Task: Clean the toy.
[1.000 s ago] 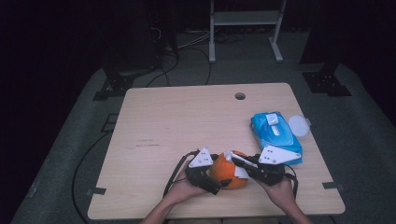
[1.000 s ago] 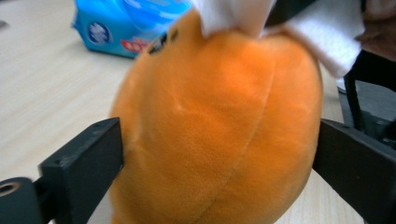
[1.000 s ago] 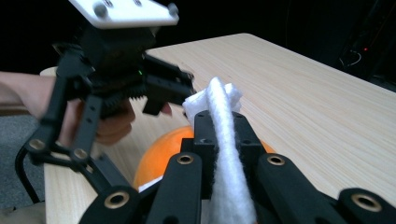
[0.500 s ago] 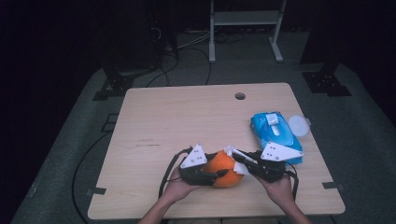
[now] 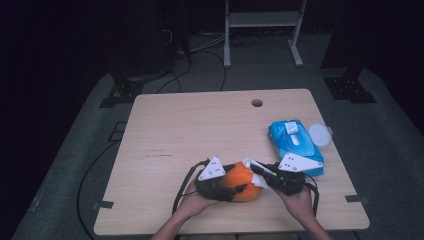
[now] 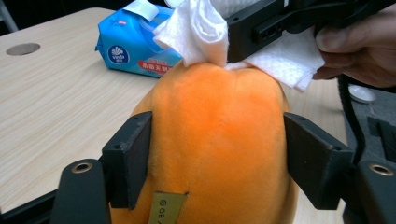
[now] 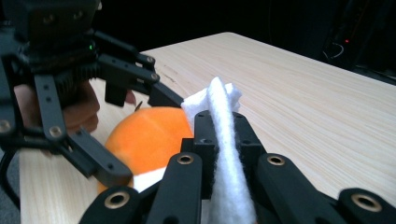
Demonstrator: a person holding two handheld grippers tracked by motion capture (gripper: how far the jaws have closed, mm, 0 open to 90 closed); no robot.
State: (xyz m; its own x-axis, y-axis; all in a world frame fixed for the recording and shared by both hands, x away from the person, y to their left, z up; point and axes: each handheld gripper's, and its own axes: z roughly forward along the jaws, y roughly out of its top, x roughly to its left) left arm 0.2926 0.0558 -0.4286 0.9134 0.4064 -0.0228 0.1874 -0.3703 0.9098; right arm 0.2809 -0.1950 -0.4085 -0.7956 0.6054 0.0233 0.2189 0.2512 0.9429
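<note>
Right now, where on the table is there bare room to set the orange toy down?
Bare wood spans the table's left half and middle, from the far edge by the round hole down to the left tool. It is crowded near-right: orange toy, white wipe, right tool and blue wipes pack sit close together.

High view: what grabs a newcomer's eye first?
The orange plush toy near the table's front edge, clamped by the left gripper. The right gripper presses a white wipe onto its top. A blue wipes pack lies at the right edge.
</note>
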